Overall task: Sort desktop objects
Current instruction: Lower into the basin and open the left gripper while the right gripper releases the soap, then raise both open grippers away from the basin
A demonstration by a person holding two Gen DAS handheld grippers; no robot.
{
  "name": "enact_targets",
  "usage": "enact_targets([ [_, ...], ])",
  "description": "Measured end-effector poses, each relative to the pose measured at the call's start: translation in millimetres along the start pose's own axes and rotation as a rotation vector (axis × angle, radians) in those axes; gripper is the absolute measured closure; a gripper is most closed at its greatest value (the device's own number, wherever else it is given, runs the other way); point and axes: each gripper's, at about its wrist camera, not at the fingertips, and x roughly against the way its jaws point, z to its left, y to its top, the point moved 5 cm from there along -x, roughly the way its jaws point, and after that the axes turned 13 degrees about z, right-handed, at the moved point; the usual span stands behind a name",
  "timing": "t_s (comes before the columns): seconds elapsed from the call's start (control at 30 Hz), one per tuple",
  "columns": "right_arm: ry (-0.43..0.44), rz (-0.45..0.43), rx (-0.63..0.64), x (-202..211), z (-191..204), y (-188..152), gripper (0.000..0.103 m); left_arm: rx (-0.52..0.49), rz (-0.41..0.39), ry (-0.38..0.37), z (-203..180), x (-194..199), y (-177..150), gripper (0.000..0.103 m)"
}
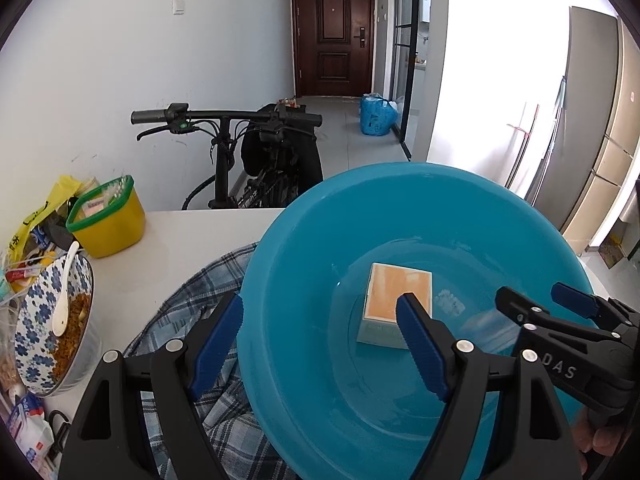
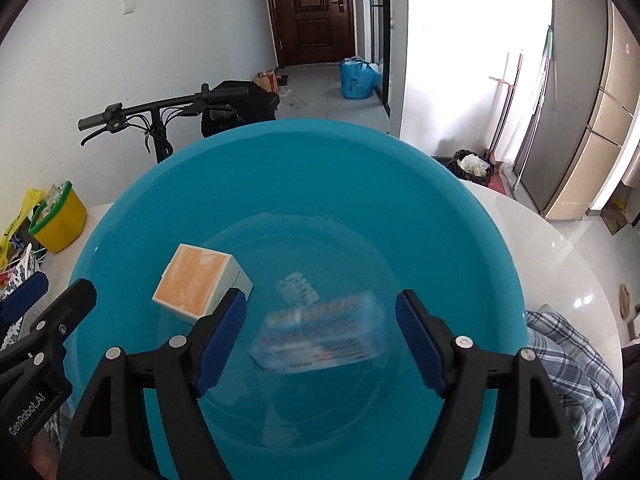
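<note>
- Left gripper: jaws stand apart with nothing pressed between them. The left finger lies over a plaid cloth. The right finger reaches inside a blue basin, so the basin's rim passes between the two.
- The left gripper's body shows at the lower left of the right wrist view and carries the white lettering "GenRobot.AI".
- Right gripper: jaws are parted, at the lower centre of the frame, above the basin floor. A clear packet lies between the pads with a thin gap showing on each side. It is motion-blurred. Red and blue print shows on it but cannot be read.
- The right gripper's body shows at the lower right of the left wrist view, marked "DAS" in pale letters. The rest of the word is hidden.
- Box: orange top and pale sides. It sits inside the basin, left of the packet, just beyond the right gripper's left fingertip. The lettering on its side is too small to read.
- The basin rests on the cloth, which lies on a white table.
- Left edge of the left wrist view: a yellow tub with a green rim, a blue-flowered bowl holding brown food and a white spoon, and printed bags whose text is illegible.
- Beyond the table: a bike at centre left, a dark door at top centre, a blue sack on the floor, and a fridge at the right edge.
</note>
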Motion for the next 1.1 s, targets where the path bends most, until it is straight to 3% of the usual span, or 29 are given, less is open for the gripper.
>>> enact_targets([
  [0.37,0.022,-0.039,0.0,19,-1,1,0.027,-0.039,-0.053,0.006,-7,13,0,0.022],
  [0.57,0.033,-0.083,-0.009,39,-2,2,0.027,-0.076,-0.169,0.041,-12,49,1,0.022],
  [0.77,0.071,-0.16,-0.007,74,-2,1,0.027,-0.013,-0.279,0.002,5,101,2,0.022],
  [0.83,0.073,-0.198,-0.001,89,-1,-1,0.025,-0.015,-0.316,-0.008,8,117,0,0.022],
  [0.9,0.078,-0.265,0.006,113,1,-5,0.016,-0.018,-0.359,0.011,10,135,-2,0.022],
  [0.97,0.072,-0.309,0.014,129,3,-8,0.015,-0.012,-0.402,0.038,13,149,-5,0.022],
  [1.03,0.069,-0.329,0.018,136,5,-9,0.015,-0.006,-0.44,0.046,16,163,-6,0.013],
  [1.1,0.058,-0.362,0.026,148,7,-12,0.012,0.009,-0.473,0.027,18,176,-10,0.012],
])
